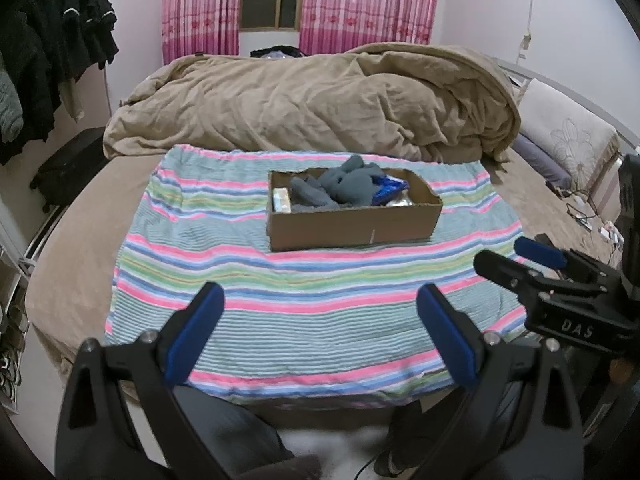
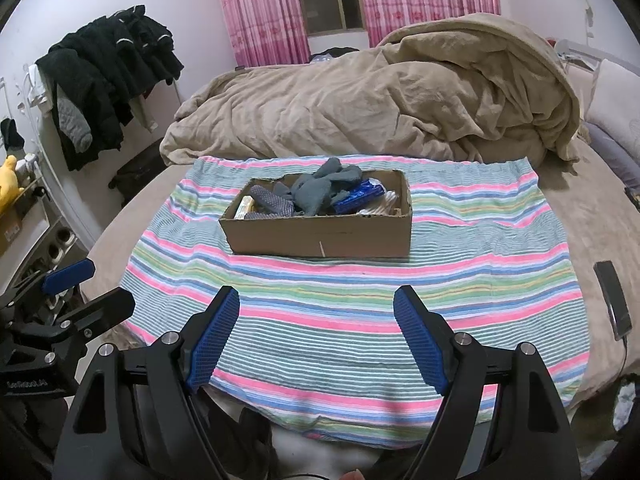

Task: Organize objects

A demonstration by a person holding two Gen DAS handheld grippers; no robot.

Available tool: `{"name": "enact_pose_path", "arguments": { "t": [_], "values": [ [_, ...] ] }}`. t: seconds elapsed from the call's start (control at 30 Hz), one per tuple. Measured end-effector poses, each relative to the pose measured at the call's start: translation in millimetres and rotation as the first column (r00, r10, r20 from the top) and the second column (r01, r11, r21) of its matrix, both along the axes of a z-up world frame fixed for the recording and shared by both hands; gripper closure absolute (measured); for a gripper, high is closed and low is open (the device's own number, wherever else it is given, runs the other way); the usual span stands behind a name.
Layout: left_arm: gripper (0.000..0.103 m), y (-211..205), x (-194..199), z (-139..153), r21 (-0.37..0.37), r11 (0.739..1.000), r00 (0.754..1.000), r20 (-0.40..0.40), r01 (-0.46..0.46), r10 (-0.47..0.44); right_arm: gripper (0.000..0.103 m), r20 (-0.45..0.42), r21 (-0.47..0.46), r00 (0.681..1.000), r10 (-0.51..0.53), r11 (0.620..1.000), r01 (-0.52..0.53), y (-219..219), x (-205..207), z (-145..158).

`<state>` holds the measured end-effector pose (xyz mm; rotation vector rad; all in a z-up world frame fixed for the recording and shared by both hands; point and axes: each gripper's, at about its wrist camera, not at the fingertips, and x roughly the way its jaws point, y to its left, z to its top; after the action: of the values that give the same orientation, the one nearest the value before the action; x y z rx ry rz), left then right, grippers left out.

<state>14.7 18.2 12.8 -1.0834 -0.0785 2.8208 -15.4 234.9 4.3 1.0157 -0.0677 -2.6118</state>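
Observation:
A brown cardboard box [image 1: 352, 228] [image 2: 320, 236] stands on a striped cloth [image 1: 280, 280] [image 2: 480, 260] spread on the bed. In it lie grey-blue cloths [image 1: 352, 186] [image 2: 320, 190], a blue packet [image 1: 388, 190] [image 2: 356, 198], a small yellowish box [image 1: 281, 199] [image 2: 245, 207] and a dotted dark item [image 2: 272, 200]. My left gripper [image 1: 320, 300] is open and empty over the near part of the cloth, well short of the box. My right gripper [image 2: 316, 304] is open and empty too; it also shows at the right of the left wrist view [image 1: 516, 260].
A crumpled beige duvet [image 1: 320, 100] [image 2: 380, 100] lies behind the cloth. A phone [image 2: 614, 304] with a cable lies on the bed at right. Dark clothes [image 2: 108, 80] hang at left over a dark suitcase [image 1: 68, 168]. Pillows [image 1: 568, 136] are at far right.

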Motion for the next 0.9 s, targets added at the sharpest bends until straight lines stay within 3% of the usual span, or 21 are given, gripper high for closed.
{"name": "enact_pose_path", "arguments": {
  "t": [0.9],
  "values": [
    [0.005,-5.0,0.3,7.2,0.018,1.000,1.000,-0.018,-0.012,0.013,0.021,-0.005,0.013,1.000,0.005,1.000,-0.005,-4.5,-2.6,7.5]
  ]
}}
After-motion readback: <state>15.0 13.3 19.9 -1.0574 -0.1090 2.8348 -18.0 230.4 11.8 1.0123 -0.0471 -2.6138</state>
